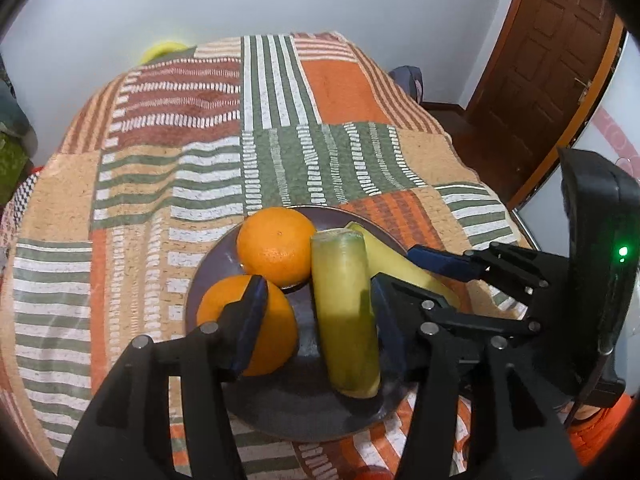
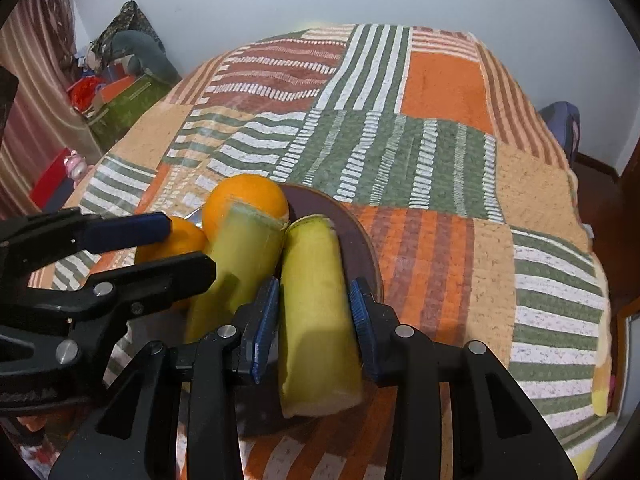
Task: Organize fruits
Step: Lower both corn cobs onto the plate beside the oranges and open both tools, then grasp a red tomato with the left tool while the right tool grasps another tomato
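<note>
A dark plate [image 1: 208, 280] on the patchwork cloth holds two oranges [image 1: 276, 252] [image 1: 216, 312] and two yellow-green fruit pieces [image 1: 344, 312] [image 1: 400, 256]. My left gripper [image 1: 316, 320] is open, its fingers on either side of the near orange and the left fruit piece. In the right wrist view my right gripper [image 2: 316, 320] has its blue pads against both sides of the right fruit piece [image 2: 316, 312], which rests on the plate [image 2: 360, 236]. The other piece [image 2: 240, 260] and the oranges [image 2: 244, 196] lie to its left. The left gripper [image 2: 156, 248] shows there too.
The table is covered by a striped patchwork cloth [image 1: 280, 140], its edges falling away on all sides. A wooden door [image 1: 552, 64] stands at the right. Boxes and bags [image 2: 120, 92] sit on the floor at the left.
</note>
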Demonstrator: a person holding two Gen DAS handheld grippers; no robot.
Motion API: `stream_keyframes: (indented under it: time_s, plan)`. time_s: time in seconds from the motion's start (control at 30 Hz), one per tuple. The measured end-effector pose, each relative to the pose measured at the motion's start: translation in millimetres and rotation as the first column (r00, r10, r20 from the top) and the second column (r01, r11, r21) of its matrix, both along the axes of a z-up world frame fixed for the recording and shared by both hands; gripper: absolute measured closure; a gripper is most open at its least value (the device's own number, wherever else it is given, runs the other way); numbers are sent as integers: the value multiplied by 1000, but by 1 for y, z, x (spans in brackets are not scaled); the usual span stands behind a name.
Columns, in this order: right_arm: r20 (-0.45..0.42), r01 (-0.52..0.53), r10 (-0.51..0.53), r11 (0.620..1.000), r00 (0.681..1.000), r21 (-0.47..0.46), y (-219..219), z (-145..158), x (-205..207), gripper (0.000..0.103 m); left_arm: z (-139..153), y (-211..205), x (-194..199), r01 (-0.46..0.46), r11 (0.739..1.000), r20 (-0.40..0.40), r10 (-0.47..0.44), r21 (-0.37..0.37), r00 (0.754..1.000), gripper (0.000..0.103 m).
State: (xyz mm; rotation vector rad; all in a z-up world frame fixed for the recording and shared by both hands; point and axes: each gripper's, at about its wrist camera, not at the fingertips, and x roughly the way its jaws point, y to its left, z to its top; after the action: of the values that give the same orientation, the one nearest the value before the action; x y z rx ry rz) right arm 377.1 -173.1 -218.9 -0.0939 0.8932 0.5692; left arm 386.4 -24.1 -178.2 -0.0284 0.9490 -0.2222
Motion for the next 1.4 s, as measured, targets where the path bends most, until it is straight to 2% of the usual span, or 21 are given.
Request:
stream_keyframes:
  time_s: [0.2,0.43,0.6,0.73,1.03,1.17,1.4]
  plan:
    - [45,4,-5,1000,999,16,-6,26,-21,65,27,4,-27,2,1000,50,-2,8,999,49]
    - [109,16,-18,1000,994,19,-16,54,-58,65,59,14,-74,-16,999,120,12,28,993,40]
    - [147,11,-13,1000,989,15,-16,68,-87,63,71,28,-108,-41,999,132,39,12,990,34]
    - [171,3,-7,1000,985,21,-13,75,-112,58,75,40,-133,-53,998,130,51,16,990,31]
    - [169,-19,12,999,986,42,-3,67,-155,51,65,77,-182,-105,994,103,101,35,990,27]
    - [156,-26,21,999,988,34,3,57,-168,51,49,92,-197,-131,990,71,126,59,989,27]
    - [109,-42,41,999,993,3,14,30,-179,49,7,111,-211,-160,986,-26,162,49,986,27]
